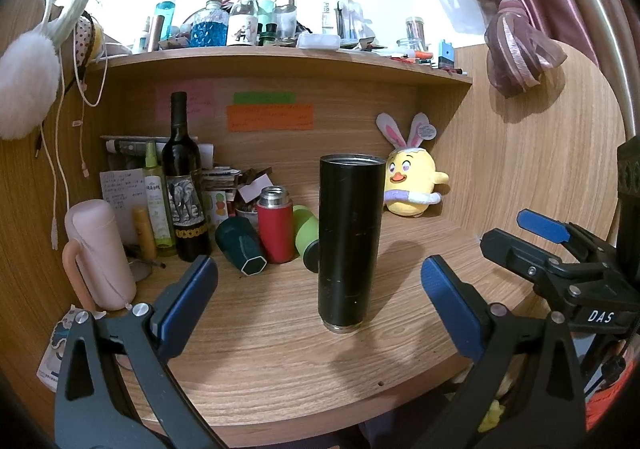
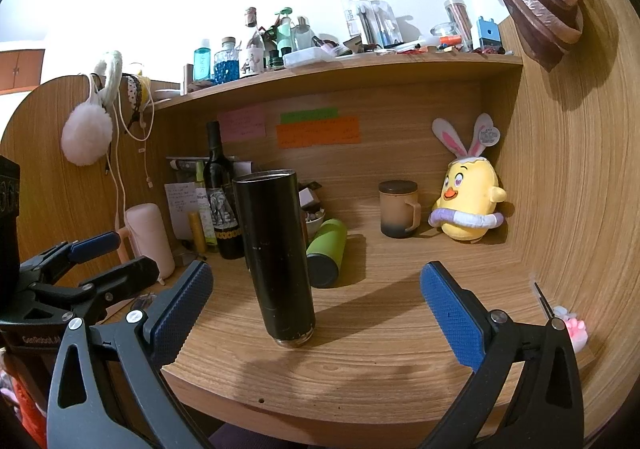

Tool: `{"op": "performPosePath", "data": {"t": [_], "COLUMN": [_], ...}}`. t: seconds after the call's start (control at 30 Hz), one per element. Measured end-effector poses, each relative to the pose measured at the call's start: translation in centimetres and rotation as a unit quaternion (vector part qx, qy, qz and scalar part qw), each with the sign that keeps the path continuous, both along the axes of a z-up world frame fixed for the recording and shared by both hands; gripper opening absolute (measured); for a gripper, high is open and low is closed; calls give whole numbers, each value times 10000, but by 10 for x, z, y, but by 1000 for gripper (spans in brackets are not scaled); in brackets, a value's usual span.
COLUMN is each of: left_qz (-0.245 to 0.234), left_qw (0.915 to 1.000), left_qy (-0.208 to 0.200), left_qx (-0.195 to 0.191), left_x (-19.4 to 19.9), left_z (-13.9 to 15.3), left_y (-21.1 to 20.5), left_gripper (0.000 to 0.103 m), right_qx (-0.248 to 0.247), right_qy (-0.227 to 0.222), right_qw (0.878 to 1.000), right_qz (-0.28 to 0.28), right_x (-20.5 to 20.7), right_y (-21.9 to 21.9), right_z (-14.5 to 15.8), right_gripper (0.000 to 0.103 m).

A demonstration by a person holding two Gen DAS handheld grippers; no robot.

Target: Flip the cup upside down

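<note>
Fingers of the left hand-held gripper [image 1: 320, 301] were spread wide, blue pads apart and pinching nothing. The right hand-held gripper [image 2: 316, 301] was likewise spread, with nothing between its pads; it also showed at the right edge of the left wrist view, and the left one at the left edge of the right wrist view. The tall black cup [image 1: 348, 241] stood upright, open mouth up, on the wooden bench [image 1: 280, 361], near its front edge, ahead of both grippers and touching neither. Behind it lay a green bottle [image 2: 328, 249] on its side, beside a red flask [image 1: 276, 225] and a dark teal cup [image 1: 240, 245] tipped over. Farther back stood a wine bottle [image 1: 184, 185], a brown mug [image 2: 400, 209], and a yellow plush chick [image 2: 468, 205] in the corner.
</note>
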State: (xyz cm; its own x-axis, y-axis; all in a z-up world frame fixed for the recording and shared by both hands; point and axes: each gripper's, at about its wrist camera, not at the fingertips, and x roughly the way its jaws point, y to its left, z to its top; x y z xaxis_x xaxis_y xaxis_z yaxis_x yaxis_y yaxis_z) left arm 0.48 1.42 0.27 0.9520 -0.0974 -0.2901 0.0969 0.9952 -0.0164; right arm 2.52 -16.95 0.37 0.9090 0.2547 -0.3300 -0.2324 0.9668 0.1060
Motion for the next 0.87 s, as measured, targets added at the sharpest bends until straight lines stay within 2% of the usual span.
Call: {"op": "performPosePath", "data": {"t": [0.87], "left_qz": [-14], "left_qw": [9998], "left_qy": [141], "left_qx": [-103], "left_x": [6], "left_z": [-3], "left_y": [-2], "left_gripper": [103], "right_qx": [-40], "right_qy": [25], "right_qw": [10000], "right_qz": [51], "right_x": [2], "right_y": [3], "right_z": [1], "right_gripper": [103]}}
